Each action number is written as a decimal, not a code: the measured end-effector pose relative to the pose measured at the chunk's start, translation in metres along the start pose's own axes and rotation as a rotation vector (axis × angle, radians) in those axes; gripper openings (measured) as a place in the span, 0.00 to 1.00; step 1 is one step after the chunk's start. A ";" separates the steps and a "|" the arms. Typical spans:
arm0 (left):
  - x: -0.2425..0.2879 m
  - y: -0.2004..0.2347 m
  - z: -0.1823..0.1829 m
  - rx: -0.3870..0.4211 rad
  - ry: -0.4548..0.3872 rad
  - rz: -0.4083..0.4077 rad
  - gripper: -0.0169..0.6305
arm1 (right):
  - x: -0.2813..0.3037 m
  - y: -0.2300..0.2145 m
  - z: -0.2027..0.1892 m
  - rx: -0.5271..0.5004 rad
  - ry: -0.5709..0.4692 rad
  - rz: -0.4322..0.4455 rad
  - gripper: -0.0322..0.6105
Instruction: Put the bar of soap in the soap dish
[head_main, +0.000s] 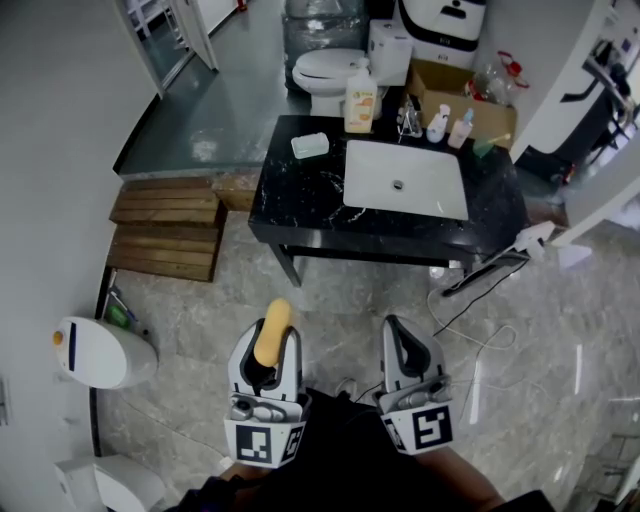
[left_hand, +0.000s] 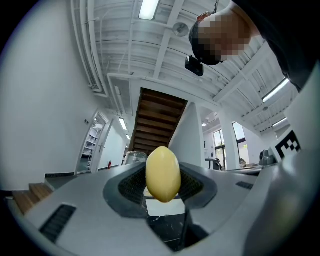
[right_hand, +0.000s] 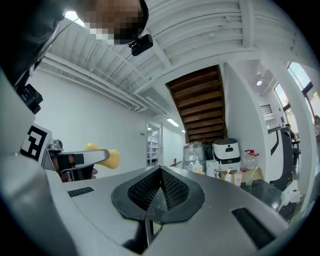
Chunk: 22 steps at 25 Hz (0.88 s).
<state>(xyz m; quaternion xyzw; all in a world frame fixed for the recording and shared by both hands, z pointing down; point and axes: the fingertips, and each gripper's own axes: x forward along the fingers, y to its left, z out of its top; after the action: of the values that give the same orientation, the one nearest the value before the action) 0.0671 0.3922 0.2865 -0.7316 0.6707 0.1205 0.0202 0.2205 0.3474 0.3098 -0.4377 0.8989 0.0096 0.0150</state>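
Tiled bathroom floor, black counter (head_main: 300, 215) well ahead; carry step, soap not delivered yet.
Left tool (head_main: 267, 338) is clamped on the yellow bar of soap (left_hand: 163, 173); right tool (head_main: 404, 338) is pinched together on nothing. Soap dish (head_main: 310, 145) sits at the counter's far left, beside the sink (head_main: 405, 180). Next, probably: walk up, reach over the near edge, lower the soap into the dish. Floor between is open; cable (head_main: 470, 300) to the right, wooden steps (head_main: 170, 225) to the left.
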 end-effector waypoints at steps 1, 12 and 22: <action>0.000 -0.003 -0.001 0.001 0.001 -0.001 0.27 | -0.002 -0.002 -0.002 -0.004 0.002 0.000 0.06; 0.014 -0.016 -0.016 0.019 0.029 -0.003 0.27 | -0.010 -0.027 -0.016 0.030 0.011 -0.038 0.06; 0.089 0.001 -0.038 0.000 0.026 -0.079 0.27 | 0.054 -0.054 -0.026 0.006 0.034 -0.067 0.06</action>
<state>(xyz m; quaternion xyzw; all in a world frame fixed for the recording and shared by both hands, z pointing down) 0.0780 0.2981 0.3054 -0.7591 0.6414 0.1101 0.0165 0.2290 0.2711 0.3339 -0.4678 0.8839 -0.0010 0.0013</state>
